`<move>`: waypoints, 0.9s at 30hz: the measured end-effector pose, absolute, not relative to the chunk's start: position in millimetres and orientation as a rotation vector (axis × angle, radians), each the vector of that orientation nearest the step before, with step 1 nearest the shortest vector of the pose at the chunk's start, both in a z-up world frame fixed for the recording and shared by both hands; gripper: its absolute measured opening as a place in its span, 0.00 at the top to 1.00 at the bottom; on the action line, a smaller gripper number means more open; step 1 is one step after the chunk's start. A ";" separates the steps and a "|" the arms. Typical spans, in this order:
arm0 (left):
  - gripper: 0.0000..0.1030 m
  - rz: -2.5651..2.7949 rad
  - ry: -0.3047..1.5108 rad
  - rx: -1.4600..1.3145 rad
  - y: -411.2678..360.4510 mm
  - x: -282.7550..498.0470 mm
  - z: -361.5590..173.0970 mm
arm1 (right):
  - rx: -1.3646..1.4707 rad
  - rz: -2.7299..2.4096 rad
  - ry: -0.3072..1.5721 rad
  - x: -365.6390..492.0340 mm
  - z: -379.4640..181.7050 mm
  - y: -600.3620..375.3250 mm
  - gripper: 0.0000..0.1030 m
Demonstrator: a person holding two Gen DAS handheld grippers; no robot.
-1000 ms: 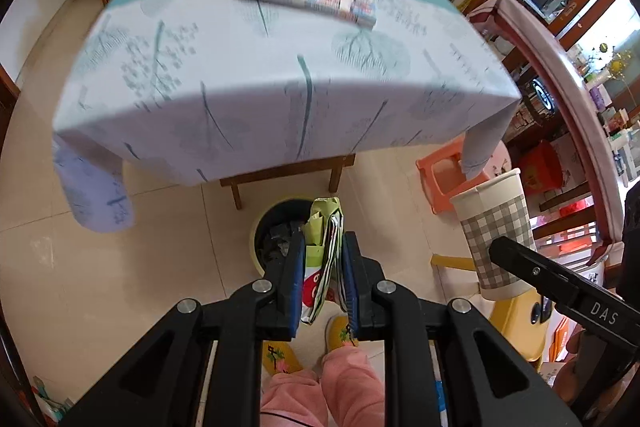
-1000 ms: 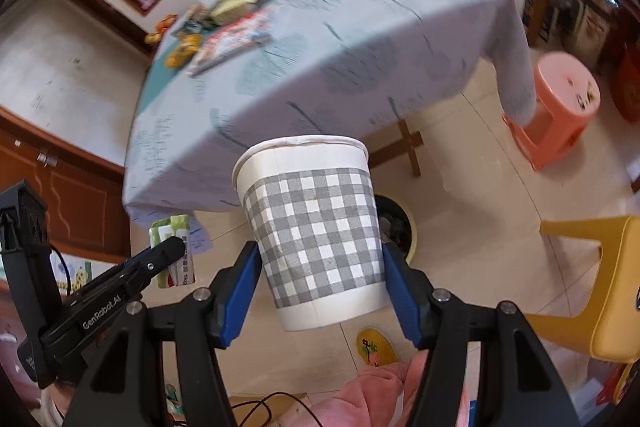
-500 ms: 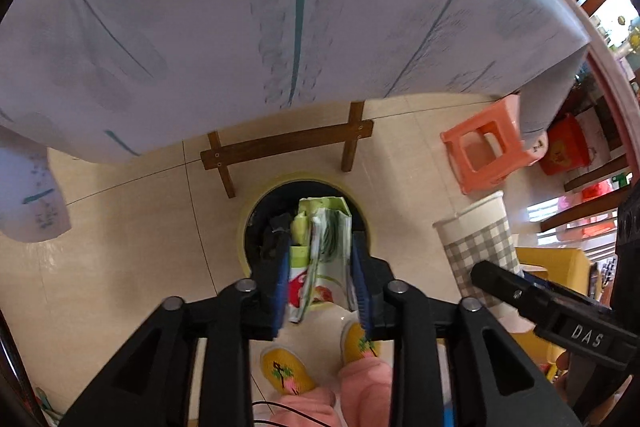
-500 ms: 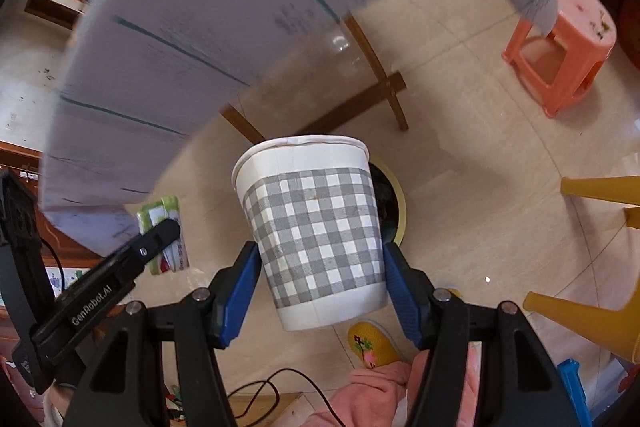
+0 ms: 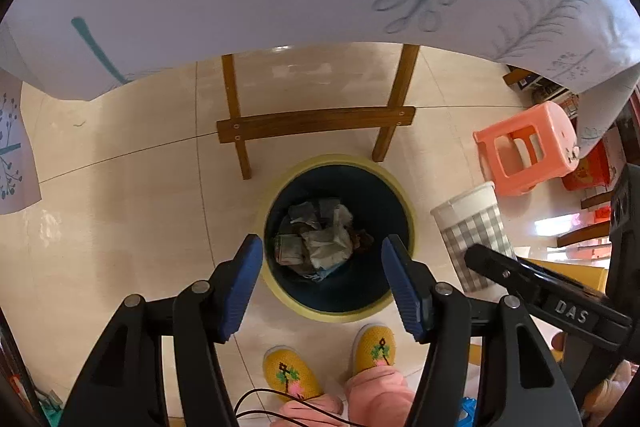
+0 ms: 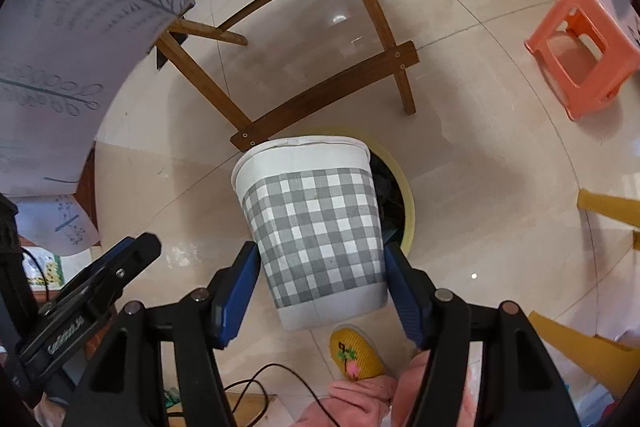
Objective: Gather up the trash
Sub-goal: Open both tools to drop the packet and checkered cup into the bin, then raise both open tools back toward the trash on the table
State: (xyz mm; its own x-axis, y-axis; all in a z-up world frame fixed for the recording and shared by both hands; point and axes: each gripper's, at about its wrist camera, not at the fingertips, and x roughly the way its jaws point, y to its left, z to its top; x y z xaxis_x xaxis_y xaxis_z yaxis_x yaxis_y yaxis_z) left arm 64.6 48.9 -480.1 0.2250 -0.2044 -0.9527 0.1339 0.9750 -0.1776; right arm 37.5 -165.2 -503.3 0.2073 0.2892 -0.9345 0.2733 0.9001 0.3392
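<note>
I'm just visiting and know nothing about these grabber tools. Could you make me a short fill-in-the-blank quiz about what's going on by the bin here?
1. The left gripper hovers over the trash bin with its jaws ____.
2. The right gripper is clamped on a paper cup with a grey and white ____ pattern.
3. The bin, holding crumpled trash, stands on the floor in front of the table's ____ legs.
4. The small plastic stool is ____ in colour.

Missing words: open; checked; wooden; orange

Even, bright daylight. Specular glare on the floor tiles (image 5: 304, 71) at 12 o'clock. Soft shadows beneath the tablecloth (image 6: 80, 7). Strong fisheye curvature and black vignetting at all edges. Focus sharp.
</note>
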 end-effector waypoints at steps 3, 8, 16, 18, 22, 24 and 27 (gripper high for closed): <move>0.41 -0.204 1.292 -0.074 59.7 66.3 -479.0 | 0.465 0.021 1.390 47.0 -514.3 -156.1 0.37; 0.41 -0.142 1.241 -0.084 79.4 67.1 -472.4 | 0.431 0.019 1.403 63.1 -530.1 -137.8 0.34; 0.41 -0.071 1.218 -0.114 104.5 66.9 -467.7 | 0.338 0.035 1.363 73.9 -524.1 -118.2 0.18; 0.41 -0.061 1.211 -0.126 107.4 65.6 -464.3 | 0.328 0.039 1.362 75.6 -521.5 -116.8 0.18; 0.41 -0.046 1.202 -0.145 108.0 62.6 -450.2 | 0.312 0.049 1.357 74.5 -505.2 -114.1 0.18; 0.41 -0.043 1.193 -0.151 108.2 60.2 -440.0 | 0.307 0.053 1.352 73.5 -494.4 -112.1 0.18; 0.41 -0.042 1.182 -0.151 105.8 57.3 -422.1 | 0.307 0.059 1.346 71.7 -475.0 -108.7 0.18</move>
State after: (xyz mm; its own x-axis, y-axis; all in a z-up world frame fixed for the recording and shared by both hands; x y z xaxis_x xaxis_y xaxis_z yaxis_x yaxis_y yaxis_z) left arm 57.3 105.8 -422.1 0.3796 -0.1117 -0.9184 -0.0469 0.9891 -0.1397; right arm 71.7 -108.7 -475.0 0.2277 0.2178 -0.9491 0.1333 0.9585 0.2519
